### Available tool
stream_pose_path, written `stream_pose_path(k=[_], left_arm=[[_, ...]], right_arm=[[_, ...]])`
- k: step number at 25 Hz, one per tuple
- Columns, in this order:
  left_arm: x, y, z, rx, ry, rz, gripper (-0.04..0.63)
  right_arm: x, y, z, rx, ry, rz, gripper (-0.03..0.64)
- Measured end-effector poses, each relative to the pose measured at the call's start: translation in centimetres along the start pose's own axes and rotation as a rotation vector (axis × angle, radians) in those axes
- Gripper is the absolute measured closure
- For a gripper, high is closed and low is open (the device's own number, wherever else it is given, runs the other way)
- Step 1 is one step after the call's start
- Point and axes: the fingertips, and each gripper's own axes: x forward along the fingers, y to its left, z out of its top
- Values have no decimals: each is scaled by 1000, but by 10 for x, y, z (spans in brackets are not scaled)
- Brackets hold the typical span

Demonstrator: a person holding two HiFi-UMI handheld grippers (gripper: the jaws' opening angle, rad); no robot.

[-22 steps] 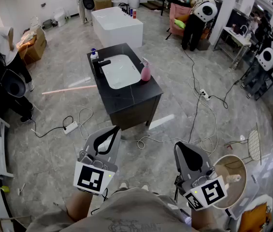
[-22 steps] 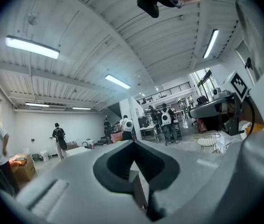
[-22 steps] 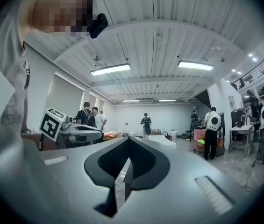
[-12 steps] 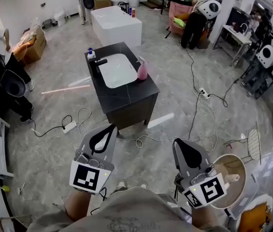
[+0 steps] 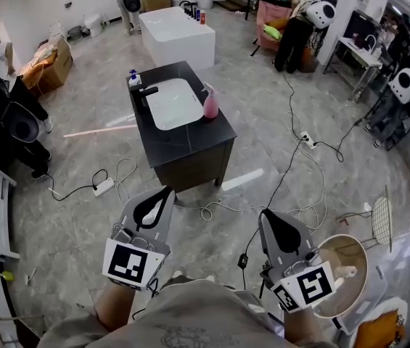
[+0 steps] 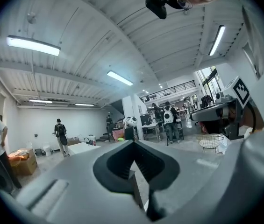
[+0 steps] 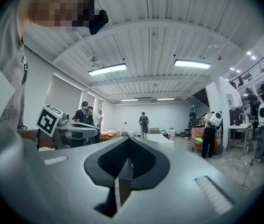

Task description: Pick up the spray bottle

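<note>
A pink spray bottle (image 5: 210, 103) stands upright on the right edge of a black sink cabinet (image 5: 190, 143), beside its white basin (image 5: 173, 104). Both grippers hang low near my body, well short of the cabinet. My left gripper (image 5: 167, 191) is shut with its jaw tips together and nothing between them. My right gripper (image 5: 264, 214) is also shut and empty. In the left gripper view the left gripper (image 6: 134, 143) points up across the room, and in the right gripper view so does the right gripper (image 7: 128, 139); the bottle does not show in either.
A black tap (image 5: 149, 93) and a blue-capped bottle (image 5: 133, 77) stand at the basin's left. Cables (image 5: 292, 158) and a power strip (image 5: 104, 188) lie on the floor round the cabinet. A white bathtub (image 5: 175, 35) stands beyond. People stand at the left and far right. A round basket (image 5: 341, 274) is by my right gripper.
The cabinet and bottle have slid slightly up and left in the head view. Both grippers stay shut and low in about the same place.
</note>
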Motion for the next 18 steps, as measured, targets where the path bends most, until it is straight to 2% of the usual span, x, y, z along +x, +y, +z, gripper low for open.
stream_pose_path(k=[5, 6, 9, 10, 18], left_arm=[[7, -18, -5, -19, 9, 3, 594], [7, -22, -4, -20, 7, 0, 550], [9, -36, 7, -29, -46, -24, 328], [9, -40, 9, -35, -63, -30, 296], [35, -40, -1, -35, -59, -43, 282]], right_arm=[[-9, -13, -12, -4, 12, 17, 588], [-10, -14, -14, -4, 18, 19, 588], [-17, -17, -18, 3, 25, 19, 588], [-19, -19, -19, 7, 26, 17, 588], [-10, -45, -31, 15, 37, -18, 588]])
